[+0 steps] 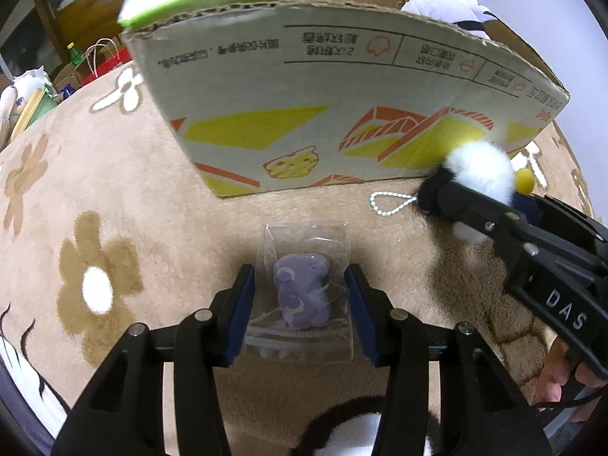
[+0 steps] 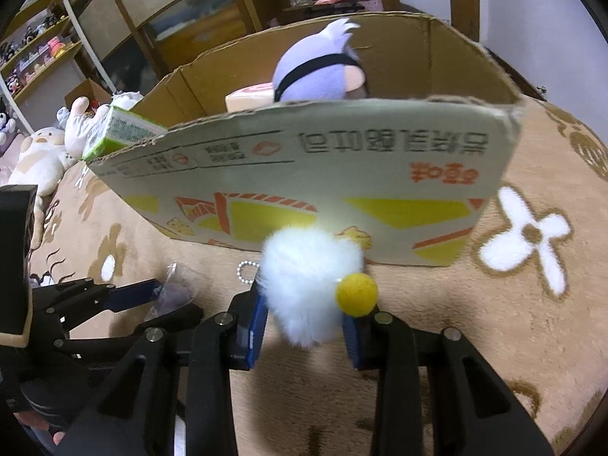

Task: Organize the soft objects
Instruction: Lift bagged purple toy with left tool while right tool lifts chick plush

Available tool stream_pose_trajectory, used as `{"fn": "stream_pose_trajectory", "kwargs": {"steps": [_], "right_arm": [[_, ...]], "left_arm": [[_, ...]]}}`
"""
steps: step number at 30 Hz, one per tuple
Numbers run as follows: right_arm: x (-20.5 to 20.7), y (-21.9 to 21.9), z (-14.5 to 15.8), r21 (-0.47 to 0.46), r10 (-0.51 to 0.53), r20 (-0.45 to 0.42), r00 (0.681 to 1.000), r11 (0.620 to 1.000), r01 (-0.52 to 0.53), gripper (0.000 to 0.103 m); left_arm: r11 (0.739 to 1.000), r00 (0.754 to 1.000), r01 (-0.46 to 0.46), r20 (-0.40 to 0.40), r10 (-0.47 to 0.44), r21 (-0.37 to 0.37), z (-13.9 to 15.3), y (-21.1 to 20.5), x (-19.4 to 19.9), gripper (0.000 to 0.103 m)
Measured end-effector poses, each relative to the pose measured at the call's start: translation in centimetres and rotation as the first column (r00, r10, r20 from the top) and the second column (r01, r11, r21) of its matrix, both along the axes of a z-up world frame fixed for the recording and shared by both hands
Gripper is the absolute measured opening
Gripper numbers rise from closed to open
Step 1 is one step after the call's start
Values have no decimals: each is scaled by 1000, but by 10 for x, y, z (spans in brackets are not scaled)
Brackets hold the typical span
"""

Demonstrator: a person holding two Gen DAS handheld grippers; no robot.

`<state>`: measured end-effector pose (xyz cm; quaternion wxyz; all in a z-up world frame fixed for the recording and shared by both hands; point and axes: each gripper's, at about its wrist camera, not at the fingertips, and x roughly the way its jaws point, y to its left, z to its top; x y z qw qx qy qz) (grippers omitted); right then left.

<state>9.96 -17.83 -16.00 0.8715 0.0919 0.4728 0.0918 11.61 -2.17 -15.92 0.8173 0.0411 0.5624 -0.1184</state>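
Two grippers are at work over a beige carpet (image 1: 159, 205) patterned with brown and white flowers, both in front of one open cardboard box (image 1: 342, 87).

The left gripper (image 1: 300, 296) has its two blue-padded fingers (image 1: 239, 304) clamped on one clear plastic bag (image 1: 304, 250), pressing it from both sides. Inside the bag is one small purple plush toy (image 1: 302, 292). The bag lies on or just above the carpet, near the box's printed front wall but apart from it.

The right gripper (image 2: 304, 323) has its two fingers (image 2: 256, 326) clamped on one fluffy white pompom toy (image 2: 307, 285), which bulges out above the pads. The toy carries one round yellow ball (image 2: 356, 294) on its right side and one silver bead chain (image 2: 247, 271) looping out to the left. It is held just in front of the box's front wall; whether it touches the wall cannot be told.

Inside the box, seen from the right wrist, sit one lilac plush (image 2: 323, 72) with a black band across it and one pinkish soft item (image 2: 249, 100) beside it. One green and white packet (image 2: 117, 133) sticks out at the box's left corner.

Beyond the carpet on the left lie several plush toys (image 2: 38, 159), in front of wooden shelves (image 2: 41, 45) crowded with small items.
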Motion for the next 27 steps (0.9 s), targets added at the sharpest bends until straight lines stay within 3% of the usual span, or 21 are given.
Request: {"fn": "stream_pose_trajectory", "kwargs": {"steps": [16, 27], "right_arm": [[-14, -9, 23, -34, -38, 66, 997, 999, 40, 36], [-40, -19, 66, -36, -62, 178, 982, 997, 69, 36]], "left_arm": [[998, 993, -52, 109, 49, 19, 41, -2, -41, 46], [998, 960, -57, 275, 50, 17, 90, -10, -66, 46]]}}
